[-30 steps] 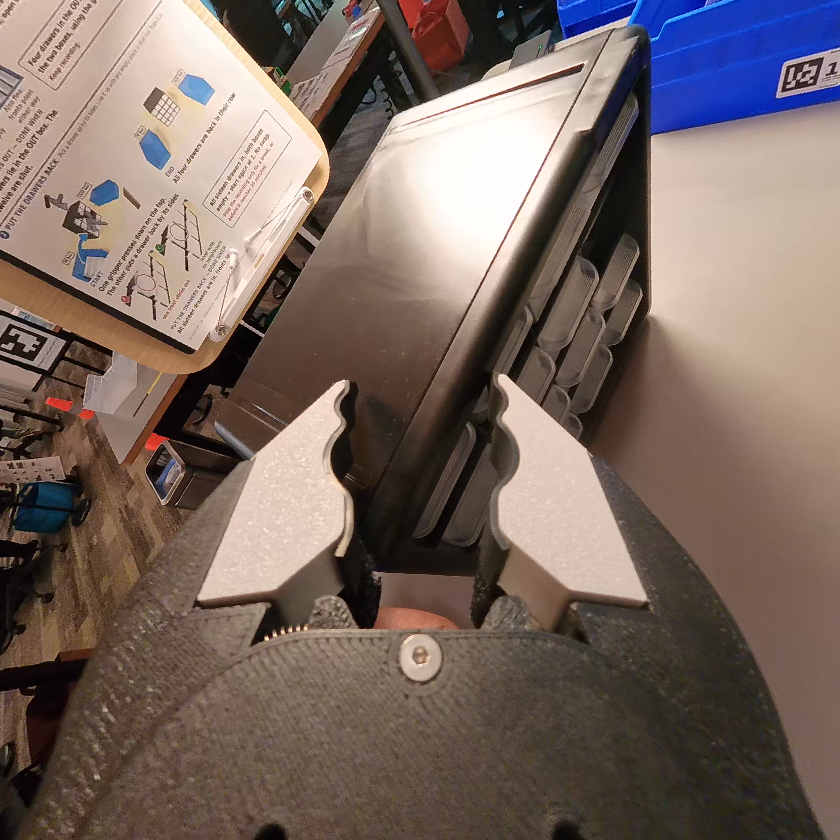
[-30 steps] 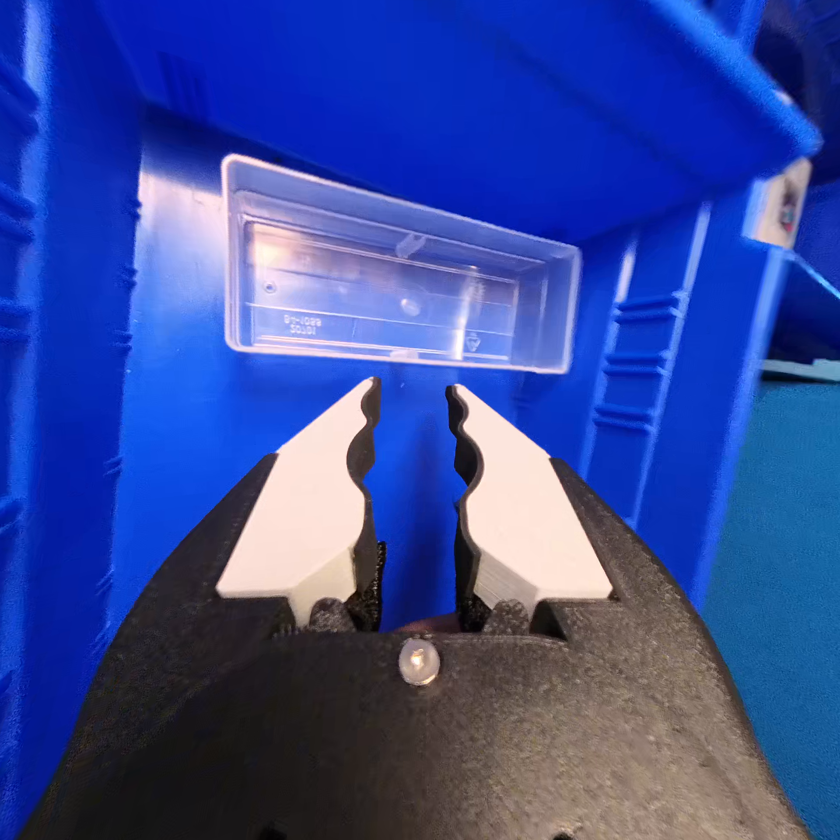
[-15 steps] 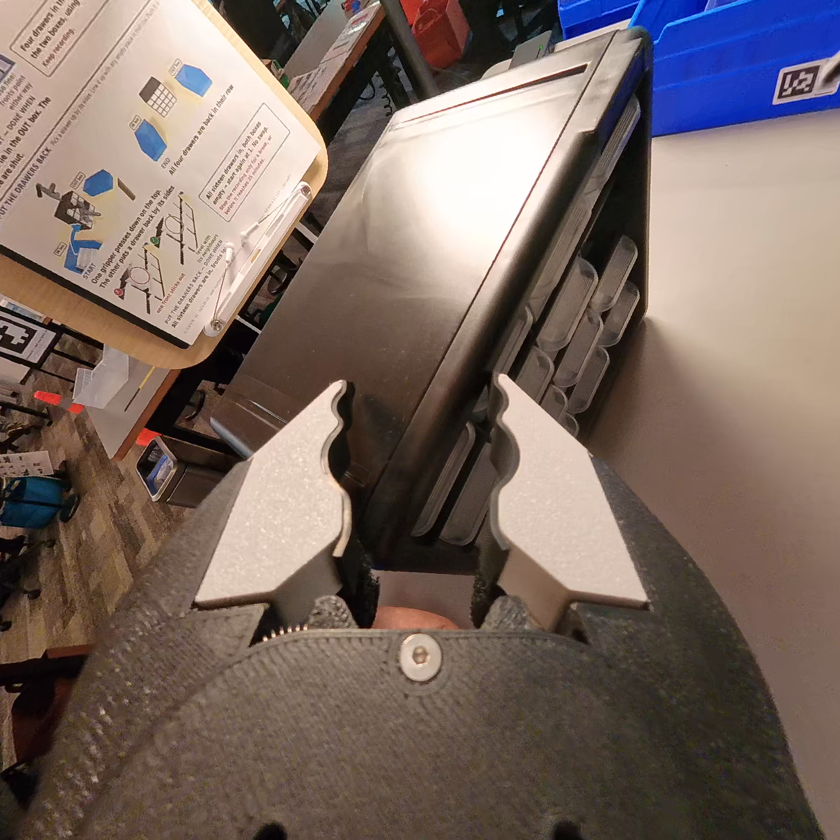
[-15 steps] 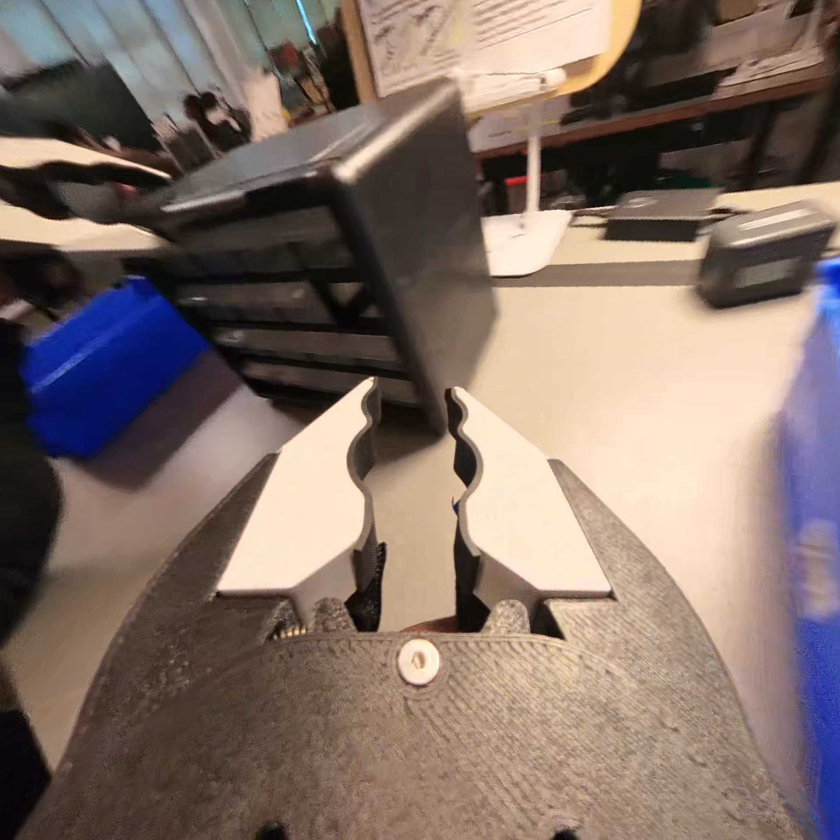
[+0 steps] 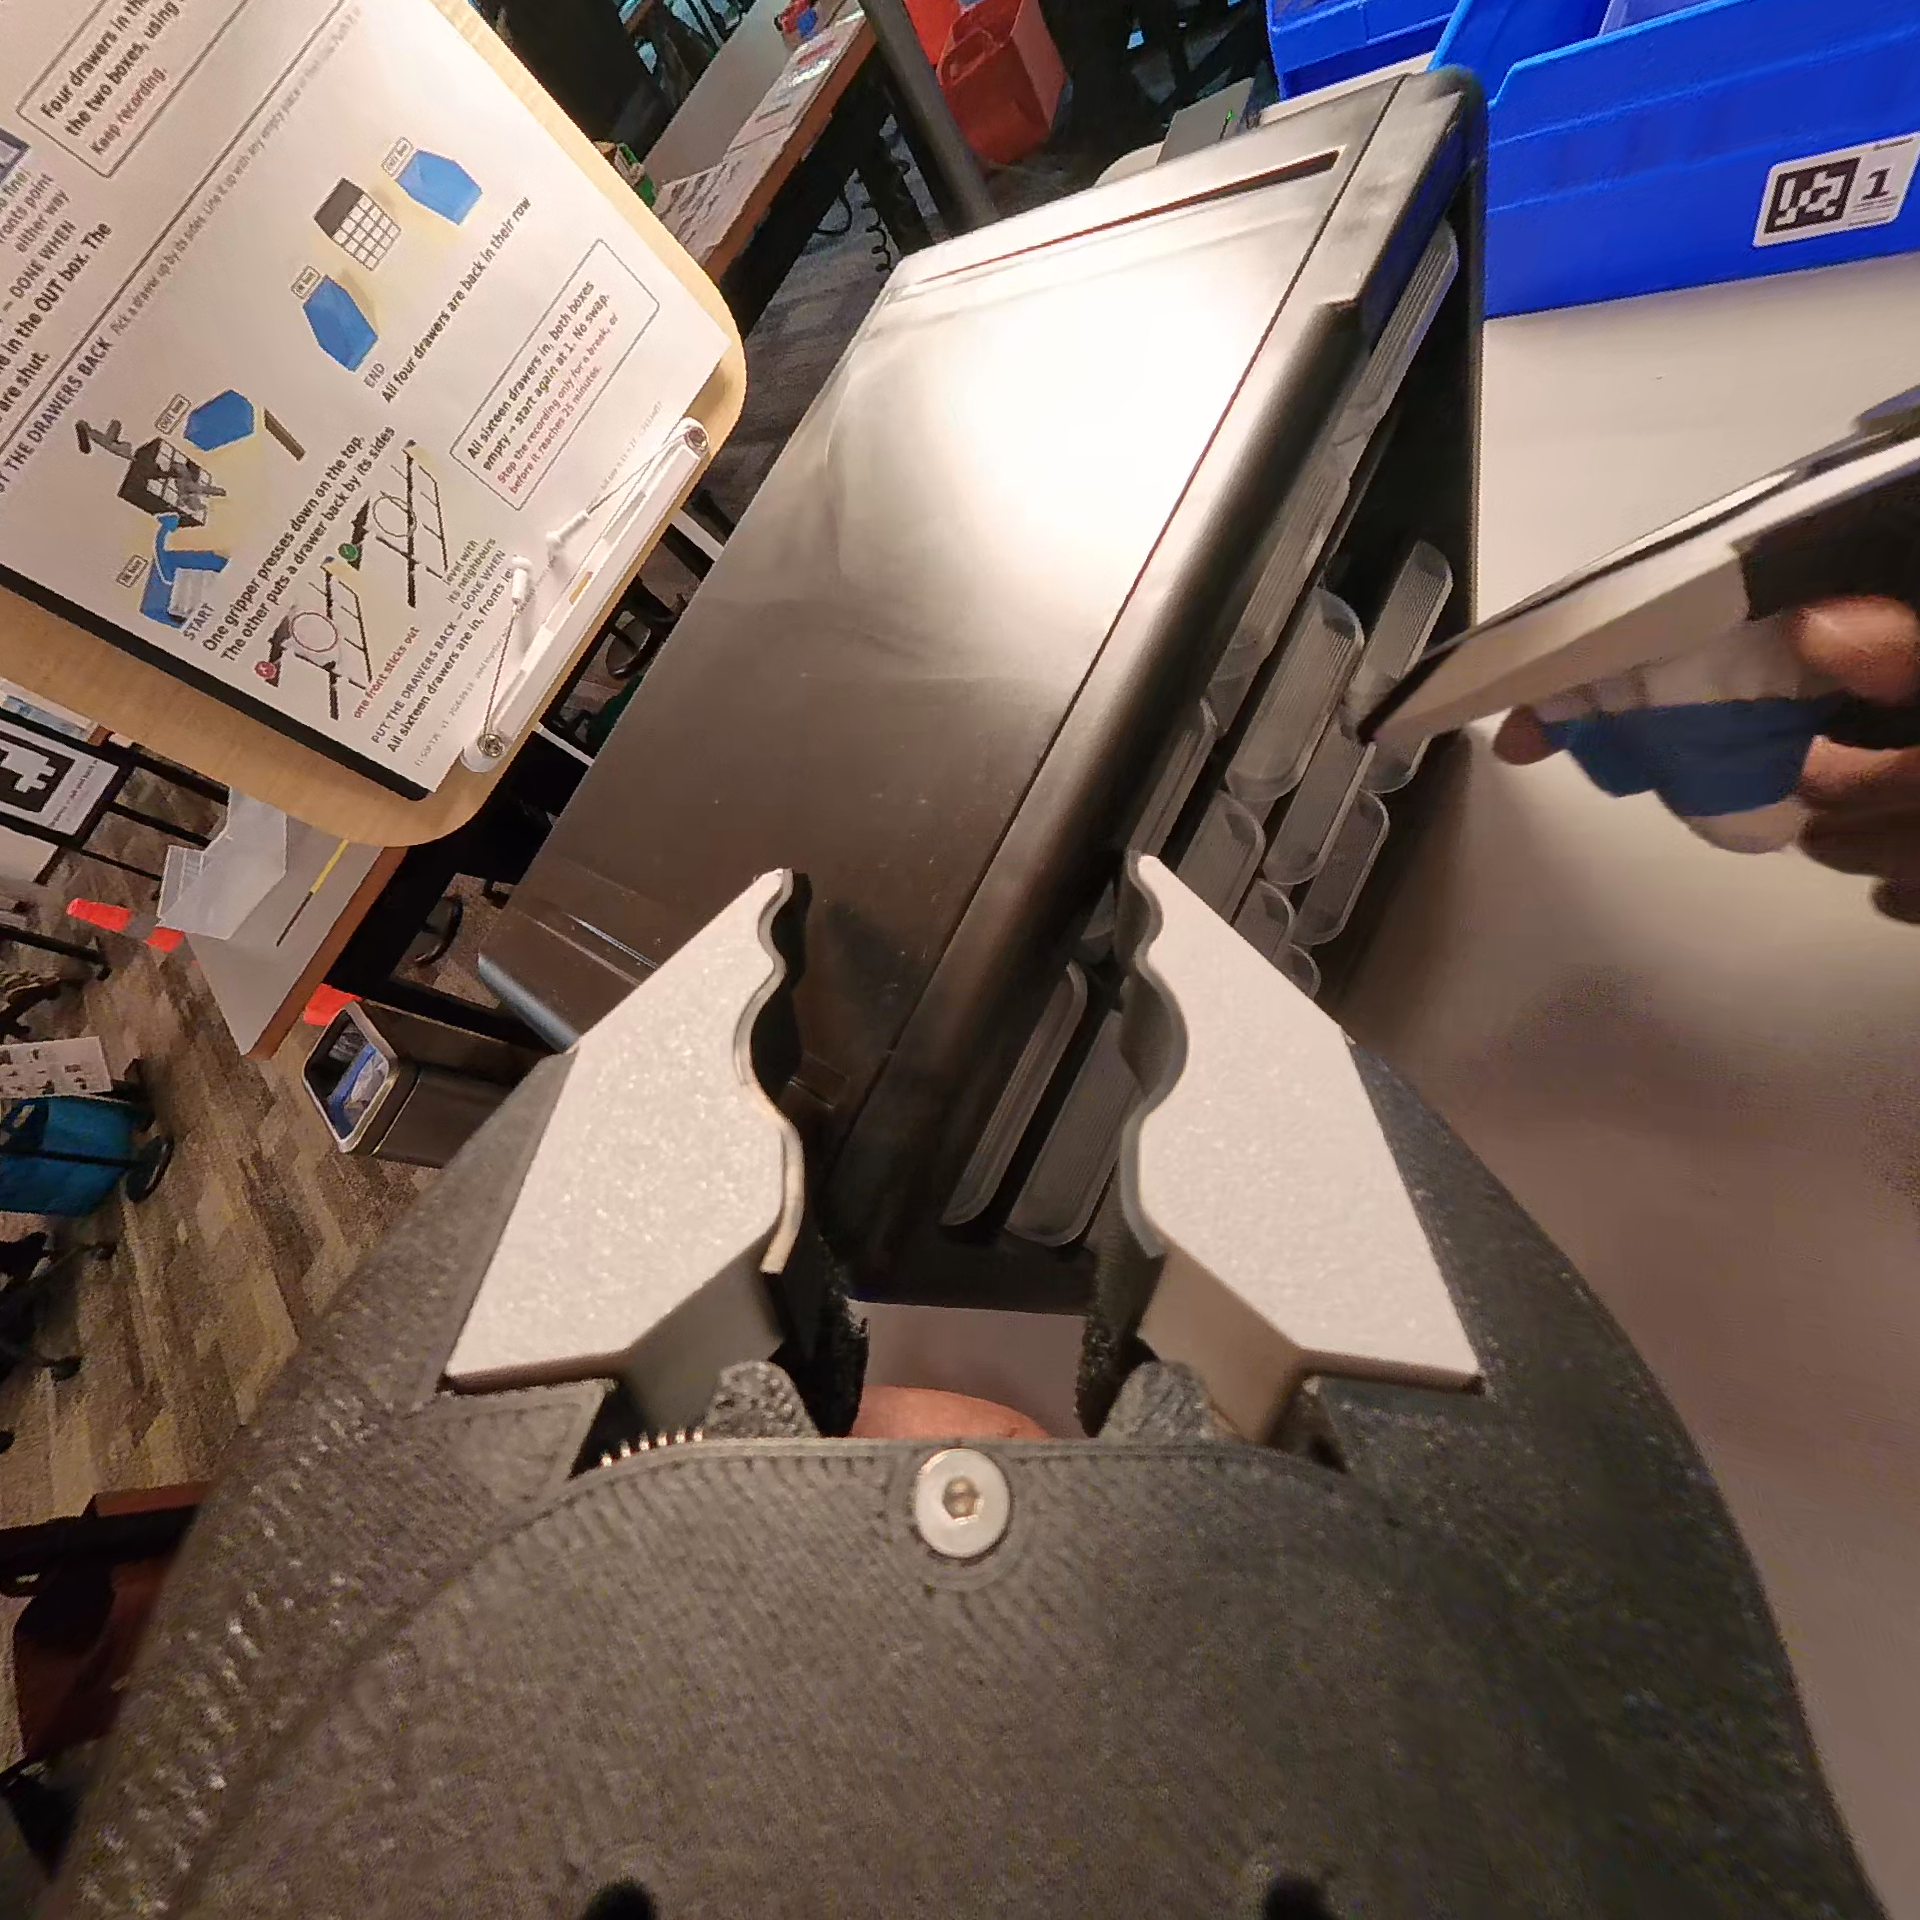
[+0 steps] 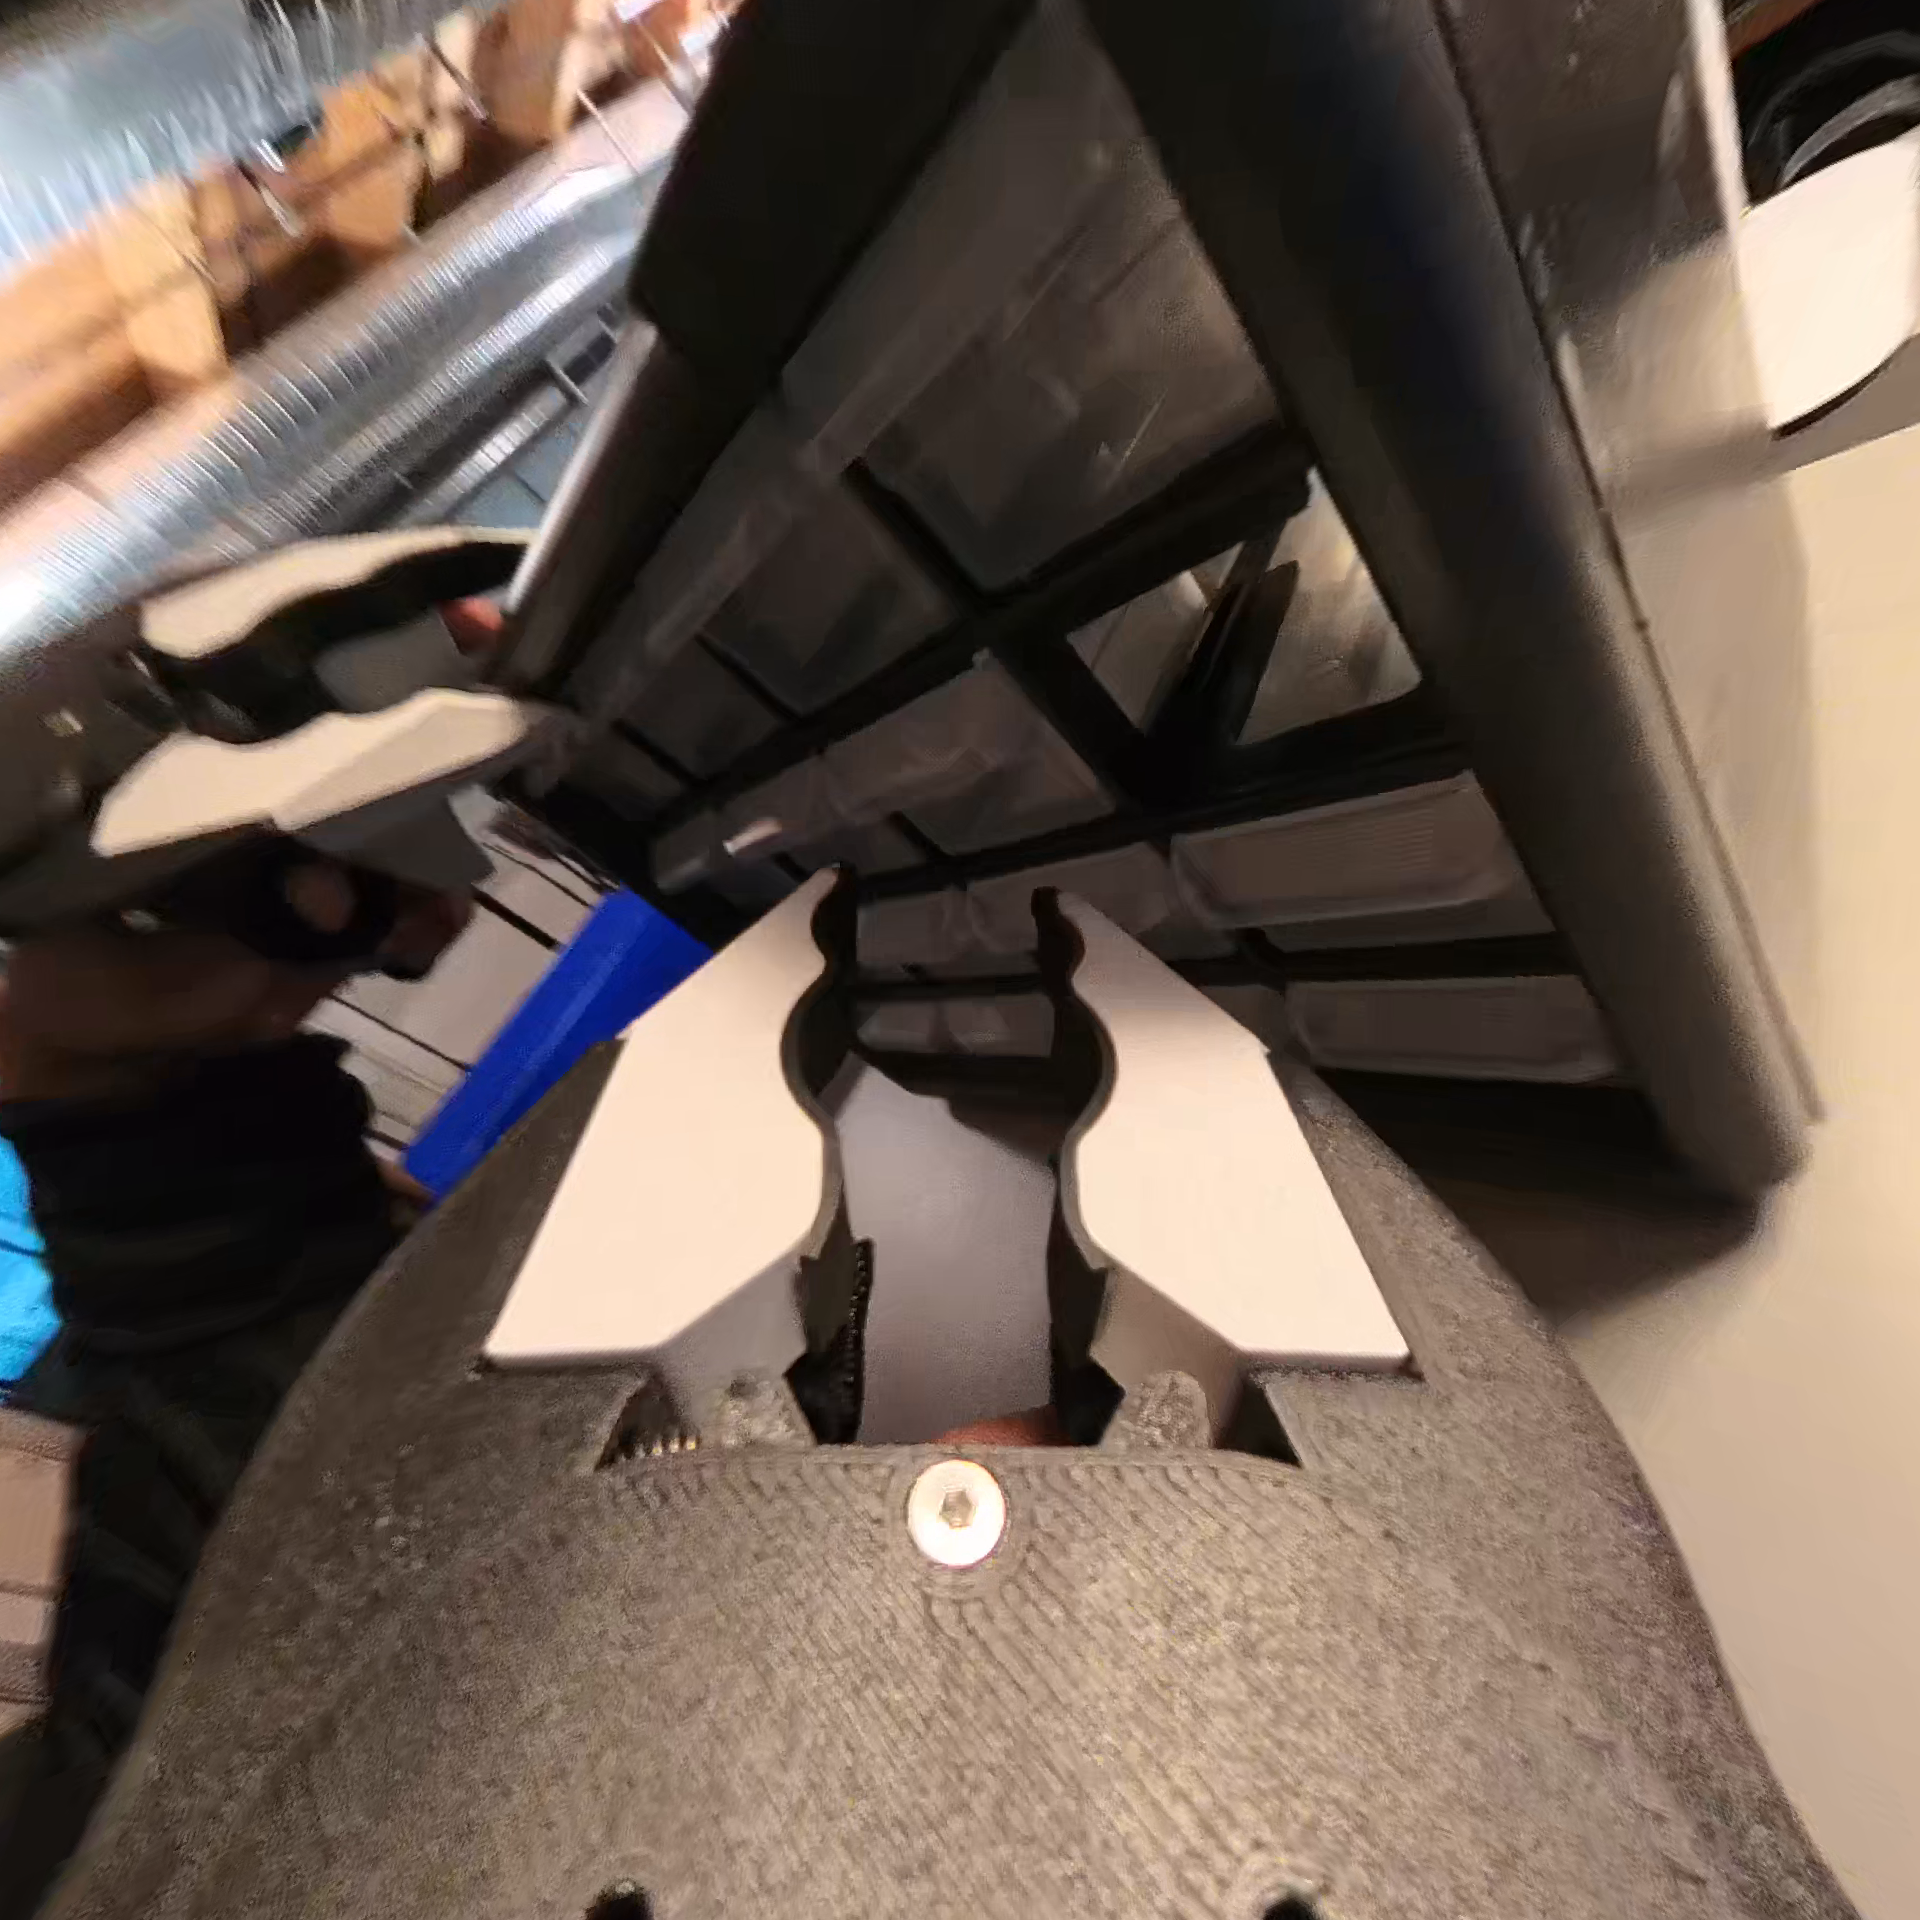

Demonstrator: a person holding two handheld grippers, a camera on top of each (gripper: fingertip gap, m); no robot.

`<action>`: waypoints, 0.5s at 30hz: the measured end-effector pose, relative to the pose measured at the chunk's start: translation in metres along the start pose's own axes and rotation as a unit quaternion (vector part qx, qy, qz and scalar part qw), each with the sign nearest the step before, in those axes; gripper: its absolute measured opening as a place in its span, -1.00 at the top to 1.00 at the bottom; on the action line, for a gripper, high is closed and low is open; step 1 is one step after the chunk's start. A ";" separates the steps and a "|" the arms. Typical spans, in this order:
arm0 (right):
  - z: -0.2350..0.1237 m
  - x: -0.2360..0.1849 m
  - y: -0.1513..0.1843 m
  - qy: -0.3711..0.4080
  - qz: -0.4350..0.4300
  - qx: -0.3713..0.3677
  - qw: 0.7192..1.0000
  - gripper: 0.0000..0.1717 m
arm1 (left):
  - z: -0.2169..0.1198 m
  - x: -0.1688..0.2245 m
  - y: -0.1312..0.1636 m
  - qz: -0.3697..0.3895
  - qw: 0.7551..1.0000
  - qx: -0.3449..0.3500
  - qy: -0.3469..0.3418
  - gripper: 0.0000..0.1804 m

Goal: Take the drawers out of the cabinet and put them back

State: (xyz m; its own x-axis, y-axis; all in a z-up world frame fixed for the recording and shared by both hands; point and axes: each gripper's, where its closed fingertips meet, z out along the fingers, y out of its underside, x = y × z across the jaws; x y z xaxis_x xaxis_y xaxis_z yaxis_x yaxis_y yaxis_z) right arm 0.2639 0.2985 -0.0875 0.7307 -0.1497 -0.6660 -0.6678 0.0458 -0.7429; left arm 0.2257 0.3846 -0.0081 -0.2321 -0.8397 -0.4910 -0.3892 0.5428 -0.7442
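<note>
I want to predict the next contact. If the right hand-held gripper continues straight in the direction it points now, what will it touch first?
Most likely a clear drawer front low in the black cabinet. The open right hand-held gripper points straight at it and holds nothing. Blur leaves depth unclear.

Left gripper [image 5: 961, 914] jaws spread wide, straddling the near top front edge of the black plastic drawer cabinet [image 5: 935, 582]. Clear plastic drawers [image 5: 1288, 717] ahead-right. Right gripper [image 5: 1382, 717] far right, tips at a drawer front. Blue plastic bin [image 5: 1662, 156] beyond.
</note>
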 end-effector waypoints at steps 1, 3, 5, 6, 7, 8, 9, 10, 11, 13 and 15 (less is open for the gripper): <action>0.004 -0.001 -0.003 -0.016 0.026 0.012 0.999 0.56 | 0.000 0.000 0.000 0.000 1.000 0.000 0.000 0.31; 0.010 0.000 -0.010 -0.035 0.072 0.035 0.996 0.55 | 0.000 0.000 0.000 0.000 1.000 0.000 0.000 0.32; 0.013 -0.001 -0.015 -0.063 0.111 0.054 0.990 0.60 | 0.000 0.000 0.000 0.000 1.000 0.000 0.000 0.32; 0.013 -0.004 -0.017 -0.082 0.125 0.064 0.987 0.65 | 0.000 0.000 0.000 0.000 1.000 0.000 -0.001 0.32; 0.013 -0.005 -0.019 -0.093 0.132 0.074 0.984 0.68 | 0.000 0.000 0.000 0.000 1.000 0.000 -0.001 0.32; 0.012 -0.006 -0.021 -0.097 0.133 0.086 0.983 0.69 | 0.000 0.000 0.000 0.000 1.000 0.000 -0.001 0.32; 0.011 -0.006 -0.022 -0.099 0.131 0.098 0.982 0.84 | 0.000 0.000 0.000 0.000 1.000 0.000 -0.001 0.32; 0.009 -0.006 -0.022 -0.100 0.130 0.103 0.981 0.87 | 0.000 0.000 0.000 0.000 1.000 0.000 -0.001 0.32; 0.007 -0.008 -0.020 -0.104 0.130 0.102 0.981 0.88 | 0.000 0.000 0.000 0.000 1.000 0.000 -0.001 0.32; 0.000 -0.012 -0.015 -0.112 0.129 0.104 0.980 0.94 | 0.000 0.000 0.000 0.000 1.000 0.000 -0.001 0.33; -0.012 -0.019 -0.009 -0.126 0.136 0.108 0.977 0.97 | 0.000 0.000 0.000 0.000 1.000 0.000 -0.001 0.33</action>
State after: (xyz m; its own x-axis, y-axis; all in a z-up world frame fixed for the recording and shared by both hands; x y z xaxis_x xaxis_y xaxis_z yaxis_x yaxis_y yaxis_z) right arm 0.2542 0.2890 -0.0678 0.5602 0.1432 -0.8159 -0.8166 0.2607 -0.5149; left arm 0.2255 0.3846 -0.0083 -0.2308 -0.8395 -0.4920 -0.3884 0.5431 -0.7444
